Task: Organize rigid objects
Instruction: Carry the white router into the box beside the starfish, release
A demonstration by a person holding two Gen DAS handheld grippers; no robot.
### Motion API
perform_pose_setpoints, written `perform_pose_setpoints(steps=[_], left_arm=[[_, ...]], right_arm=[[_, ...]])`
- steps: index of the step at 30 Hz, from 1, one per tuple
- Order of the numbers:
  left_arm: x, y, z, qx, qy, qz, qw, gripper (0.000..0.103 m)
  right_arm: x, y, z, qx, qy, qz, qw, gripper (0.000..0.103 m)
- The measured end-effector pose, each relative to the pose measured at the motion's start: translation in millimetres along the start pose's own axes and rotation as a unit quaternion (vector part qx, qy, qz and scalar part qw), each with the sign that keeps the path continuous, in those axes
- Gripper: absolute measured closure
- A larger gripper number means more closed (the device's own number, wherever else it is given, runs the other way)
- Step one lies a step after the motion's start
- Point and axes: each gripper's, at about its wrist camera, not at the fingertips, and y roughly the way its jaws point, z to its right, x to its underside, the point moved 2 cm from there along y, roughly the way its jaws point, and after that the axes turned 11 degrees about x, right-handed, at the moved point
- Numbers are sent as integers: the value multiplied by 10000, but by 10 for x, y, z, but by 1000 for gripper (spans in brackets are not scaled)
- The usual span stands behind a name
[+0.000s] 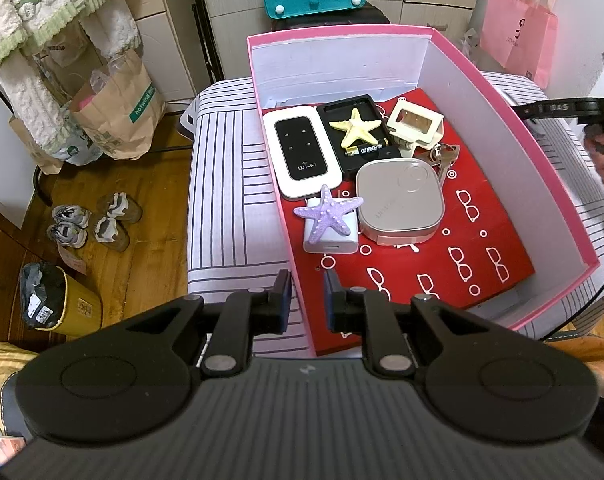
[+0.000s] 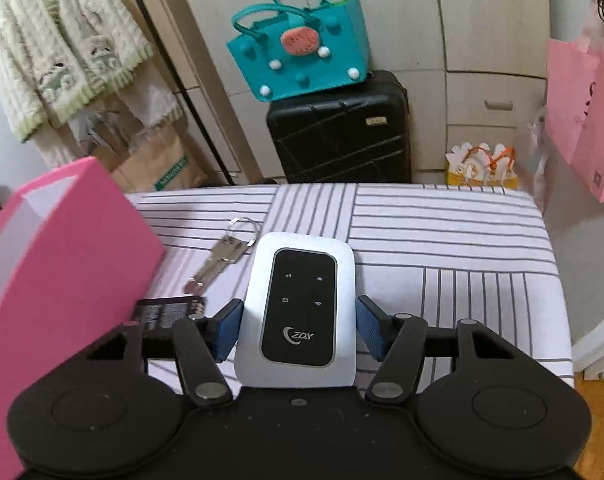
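Sorting well along, not done. Pink box (image 1: 558, 184) on striped bed (image 2: 442, 232) holds Wi-Fi router (image 1: 302, 152), black case, yellow starfish (image 1: 356, 130), battery, cream frame, keys, silver square case (image 1: 400, 200), purple starfish (image 1: 328, 214) on white charger.

Left gripper (image 1: 307, 300) narrow, pinching box's near wall. Right gripper (image 2: 298, 322) straddling second router (image 2: 298, 308) on bed, pads touching or nearly so.

Remaining outside: router, keys (image 2: 222, 256), black battery pack (image 2: 168, 312).
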Motion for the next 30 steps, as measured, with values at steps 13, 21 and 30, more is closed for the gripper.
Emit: perform_pose_setpoints(steps=[13, 21, 30], left_arm=[[-16, 3, 16, 33, -46, -6, 10000, 88], [-19, -9, -4, 89, -18, 1, 10000, 88], [-21, -15, -9, 148, 7, 13, 9999, 88]], right_arm=[[-75, -1034, -606, -1321, -695, 664, 9866, 37], [-58, -1233, -1359, -2288, -1831, 368, 9554, 37], [146, -885, -2253, -2859, -3325, -1055, 8925, 37]])
